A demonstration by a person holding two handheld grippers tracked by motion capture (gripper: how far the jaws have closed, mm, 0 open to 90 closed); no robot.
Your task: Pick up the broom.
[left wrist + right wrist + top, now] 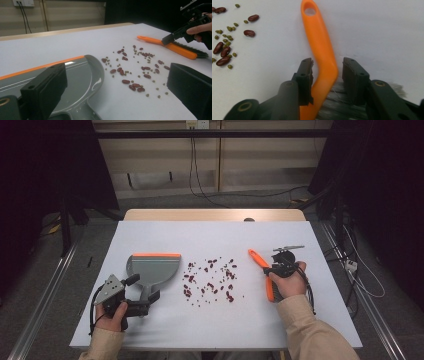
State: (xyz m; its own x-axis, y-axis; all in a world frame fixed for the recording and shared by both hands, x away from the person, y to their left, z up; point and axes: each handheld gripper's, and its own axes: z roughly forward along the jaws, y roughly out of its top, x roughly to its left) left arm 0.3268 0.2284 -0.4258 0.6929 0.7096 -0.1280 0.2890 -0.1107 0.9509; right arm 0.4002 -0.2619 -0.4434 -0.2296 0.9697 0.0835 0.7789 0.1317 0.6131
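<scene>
A grey dustpan (152, 265) with an orange front lip lies left of centre on the white table. My left gripper (144, 288) stands open, its jaws wide apart on either side of the dustpan's handle (82, 113). Red beans and small green ones (210, 280) are scattered mid-table. An orange hand brush (260, 262) lies to their right, bristles toward the near side. My right gripper (328, 62) is open around the brush handle (322, 45). Its left jaw touches the handle and a small gap shows at the right jaw.
The white table top (215, 235) ends in a wooden strip at the far edge. Bare surface lies behind and in front of the beans. Cables run across the floor to the right of the table.
</scene>
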